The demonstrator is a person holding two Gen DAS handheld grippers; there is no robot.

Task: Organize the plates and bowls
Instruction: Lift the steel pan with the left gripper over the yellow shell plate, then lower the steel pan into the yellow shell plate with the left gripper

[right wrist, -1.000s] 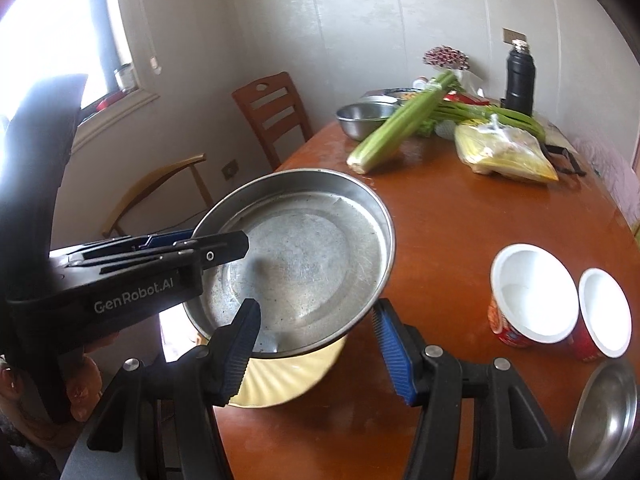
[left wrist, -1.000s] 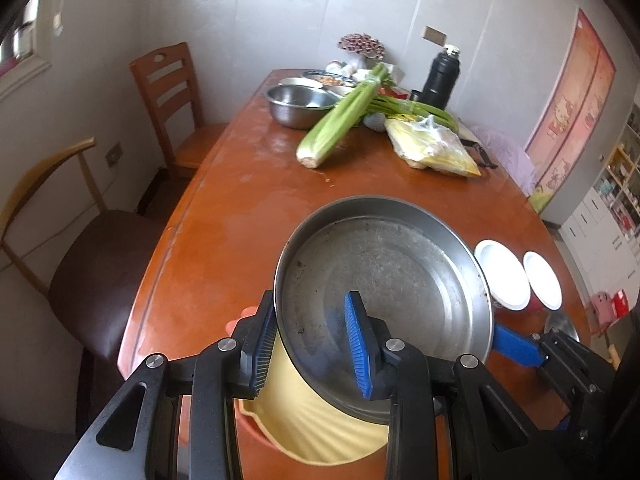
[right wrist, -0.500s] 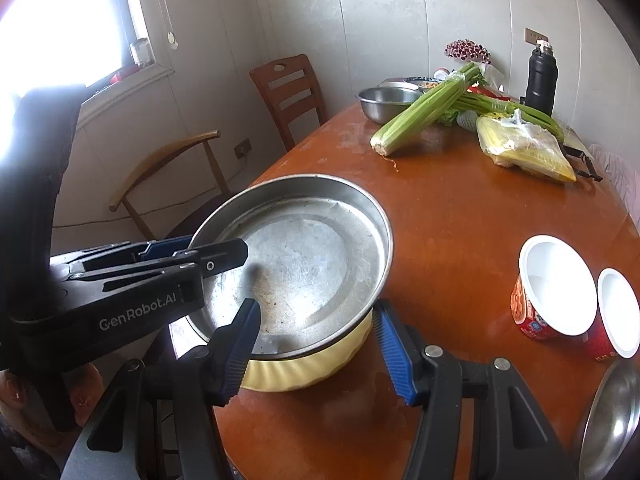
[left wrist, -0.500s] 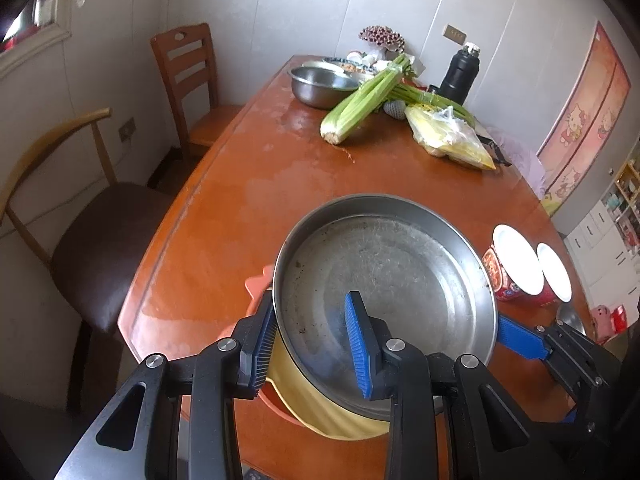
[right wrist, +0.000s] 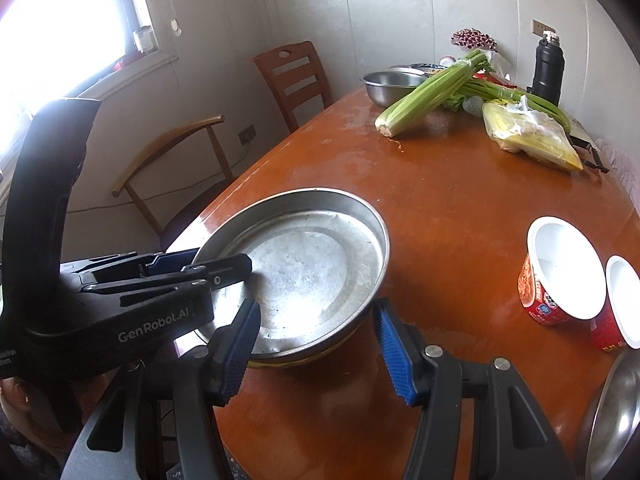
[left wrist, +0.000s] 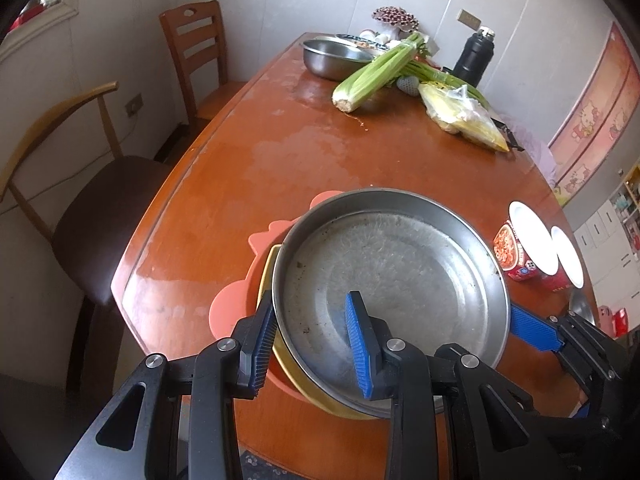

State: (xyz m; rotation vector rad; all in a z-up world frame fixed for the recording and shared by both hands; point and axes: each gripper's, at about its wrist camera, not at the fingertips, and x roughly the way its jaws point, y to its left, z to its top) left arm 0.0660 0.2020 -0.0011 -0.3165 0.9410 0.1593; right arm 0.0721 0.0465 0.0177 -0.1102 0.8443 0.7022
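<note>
A wide steel pan rests in a yellow bowl, which sits on a pink plate at the table's near-left corner. My left gripper is shut on the pan's near rim, one pad outside the wall and one inside. In the right wrist view the pan lies just ahead of my right gripper, which stands open. The pan's near edge sits between its blue fingers without being pinched. The left gripper's fingers reach in from the left.
Two red noodle cups stand to the right of the pan, with a steel bowl at the near right. Farther back lie celery, a yellow bag, a steel bowl and a black flask. Chairs line the left edge.
The pan, held above the yellow bowl a second ago, has come down into it. Both grippers sank with it, keeping their jaws as they were.
</note>
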